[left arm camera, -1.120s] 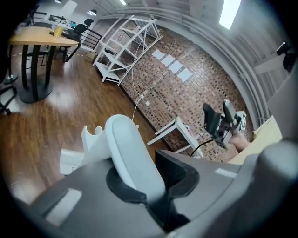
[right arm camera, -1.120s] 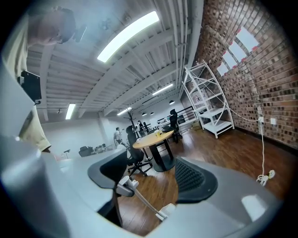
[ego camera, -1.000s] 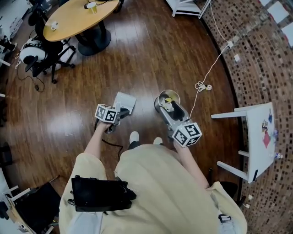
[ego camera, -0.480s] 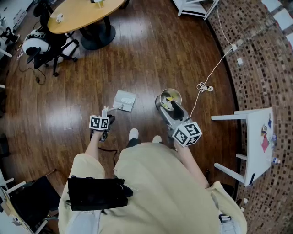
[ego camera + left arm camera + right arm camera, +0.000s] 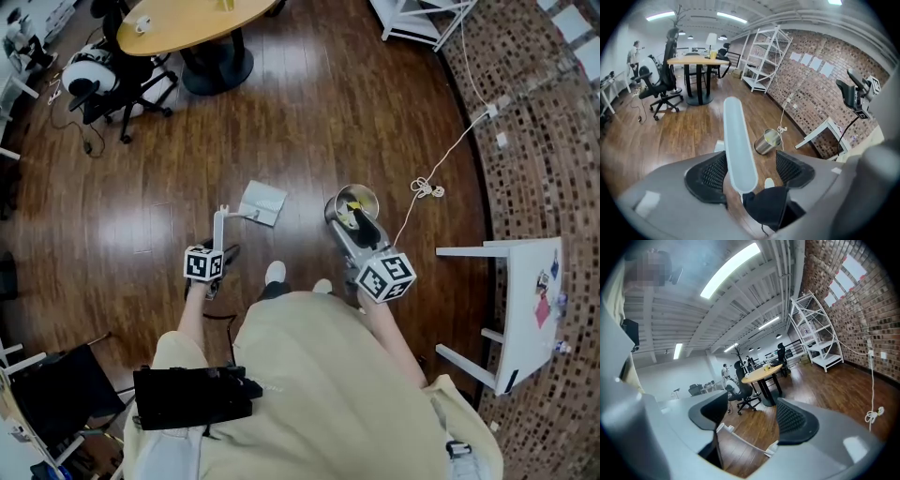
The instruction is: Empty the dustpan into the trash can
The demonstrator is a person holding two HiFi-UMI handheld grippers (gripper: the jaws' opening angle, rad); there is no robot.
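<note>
One dustpan (image 5: 260, 202), handle (image 5: 738, 140) upright between opening left fingers (image 5: 710, 176); right fingers (image 5: 794, 420) apart, empty.

floor: dark wood (image 5: 328, 112) | wall: brick (image 5: 811, 93) — rt side | furn: round table (image 5: 202, 23), white shelf (image 5: 825, 357) | light: ceiling strips (image 5: 729, 270)

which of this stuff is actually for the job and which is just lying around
For the job: dustpan, trash can, left gripper (jaws opening, its handle between them), right gripper (open, empty).

Lying about: round table, office chair, white cord, white side table, shelf unit.
</note>
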